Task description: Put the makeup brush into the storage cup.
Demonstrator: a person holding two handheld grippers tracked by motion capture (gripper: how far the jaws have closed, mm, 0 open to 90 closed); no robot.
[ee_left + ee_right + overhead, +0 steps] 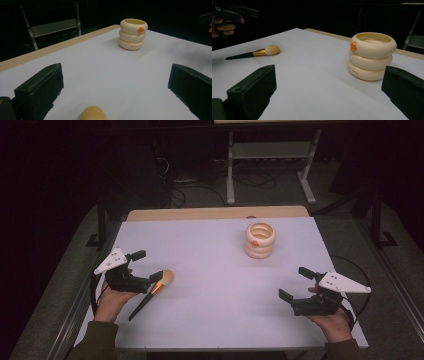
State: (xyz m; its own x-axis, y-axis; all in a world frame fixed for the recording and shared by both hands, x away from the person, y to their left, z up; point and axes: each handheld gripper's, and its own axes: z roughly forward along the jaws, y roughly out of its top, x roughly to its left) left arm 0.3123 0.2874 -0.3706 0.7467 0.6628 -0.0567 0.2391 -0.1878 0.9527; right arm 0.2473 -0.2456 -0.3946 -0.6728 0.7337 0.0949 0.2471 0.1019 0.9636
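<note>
You are hovering the left gripper (145,267), fingers spread wide, over the makeup brush (151,293); be closing squarely across its handle, while the right gripper (295,283) is waiting with fingers apart too.

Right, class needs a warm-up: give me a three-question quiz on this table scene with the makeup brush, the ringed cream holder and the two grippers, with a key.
1. True or false: the left gripper is clamped on the makeup brush.
2. Multiple choice: the cream holder stands A) between the left gripper's jaws, B) on the far part of the table, apart from both grippers, C) tipped on its side.
3. Which way does the brush's bristle head point, toward the holder or toward the person?

Key
1. False: its jaws stand apart, above the brush.
2. B.
3. Toward the holder. The right gripper is open too.
</note>
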